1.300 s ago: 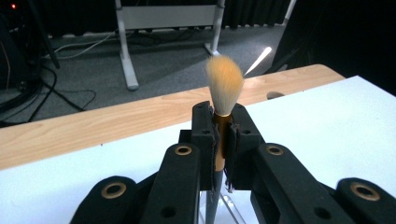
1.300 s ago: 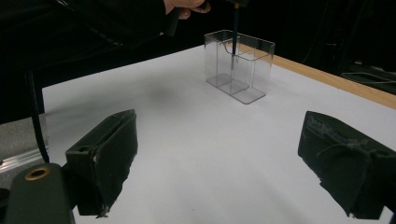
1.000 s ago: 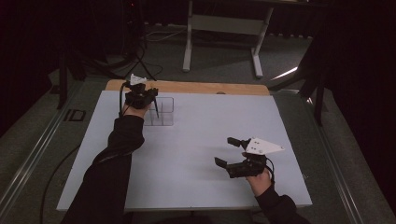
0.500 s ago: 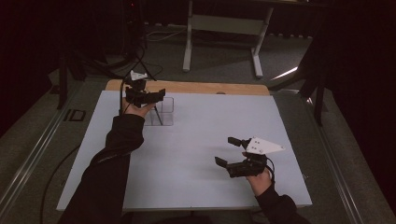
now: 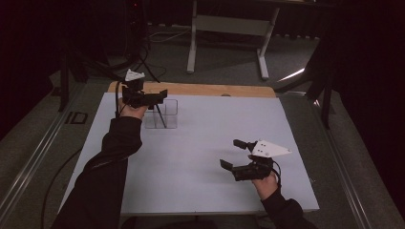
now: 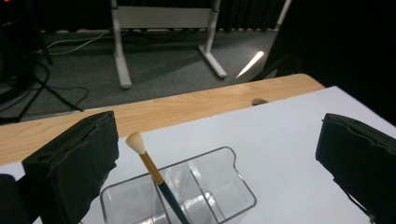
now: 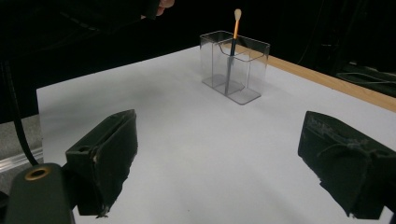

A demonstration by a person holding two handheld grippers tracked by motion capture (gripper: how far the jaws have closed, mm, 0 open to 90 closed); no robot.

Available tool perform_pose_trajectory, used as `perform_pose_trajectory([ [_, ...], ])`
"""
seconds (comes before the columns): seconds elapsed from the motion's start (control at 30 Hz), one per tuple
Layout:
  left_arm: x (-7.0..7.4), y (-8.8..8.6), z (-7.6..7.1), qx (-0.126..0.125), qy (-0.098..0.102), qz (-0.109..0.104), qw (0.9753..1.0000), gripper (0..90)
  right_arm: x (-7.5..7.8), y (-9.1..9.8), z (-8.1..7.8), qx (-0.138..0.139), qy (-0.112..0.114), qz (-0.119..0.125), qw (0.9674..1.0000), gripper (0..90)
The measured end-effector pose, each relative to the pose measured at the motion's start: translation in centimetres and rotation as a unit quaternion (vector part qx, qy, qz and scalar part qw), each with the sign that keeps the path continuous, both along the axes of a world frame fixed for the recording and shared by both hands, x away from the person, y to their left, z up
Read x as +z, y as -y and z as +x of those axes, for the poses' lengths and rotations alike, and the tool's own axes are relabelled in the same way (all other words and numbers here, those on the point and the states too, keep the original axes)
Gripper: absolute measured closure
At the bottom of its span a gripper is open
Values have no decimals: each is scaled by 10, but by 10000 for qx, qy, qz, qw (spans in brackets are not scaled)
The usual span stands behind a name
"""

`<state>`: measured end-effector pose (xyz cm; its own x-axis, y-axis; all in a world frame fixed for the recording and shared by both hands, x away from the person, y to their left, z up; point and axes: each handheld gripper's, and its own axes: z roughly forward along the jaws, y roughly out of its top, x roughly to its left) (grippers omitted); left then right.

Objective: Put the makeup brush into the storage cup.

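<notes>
A white worktop (image 5: 200,157) with a wooden far edge (image 5: 215,89) stands on grey carpet (image 5: 229,57). At twelve o'clock a white metal stand (image 5: 227,28) rises before dark curtains; cables (image 5: 157,38) trail at eleven o'clock.

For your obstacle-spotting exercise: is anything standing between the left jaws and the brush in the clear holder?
Nothing visible does. The left gripper hangs open just above the brush, which leans inside the clear holder, tip up.

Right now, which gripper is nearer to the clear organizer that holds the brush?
Left. The left gripper hovers open just above the clear organizer and its brush. The right gripper sits far across the table, open.
</notes>
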<state>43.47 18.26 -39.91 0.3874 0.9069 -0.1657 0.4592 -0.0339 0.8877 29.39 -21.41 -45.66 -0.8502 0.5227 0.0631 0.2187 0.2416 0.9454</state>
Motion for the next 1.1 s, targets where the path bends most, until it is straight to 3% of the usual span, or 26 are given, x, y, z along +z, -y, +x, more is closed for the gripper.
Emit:
perform_pose_trajectory([
  [0.03, 0, -1, -1, -128, 42, -129, 9998, 0, 0, 0, 0, -1, 3, -5, 10000, 118],
  [0.23, 7, -4, -13, -433, -55, -117, 9990, 0, 0, -1, 0, 1, -1, 3, 10000, 118],
  [0.37, 12, -6, -24, -616, -16, -115, 9980, 0, -1, -1, 0, 2, 8, -7, 10000, 118],
  [0.77, 21, -13, -65, -986, 268, -84, 9947, 0, -1, -1, 0, -24, 25, -19, 10000, 118],
  [0.87, 20, -13, -75, -1033, 335, 23, 9941, 0, -1, -1, 0, -27, 17, -4, 10000, 118],
  [1.1, 16, -16, -92, -1201, 353, -105, 9921, 0, 0, -1, 0, -23, 12, -5, 10000, 118],
])
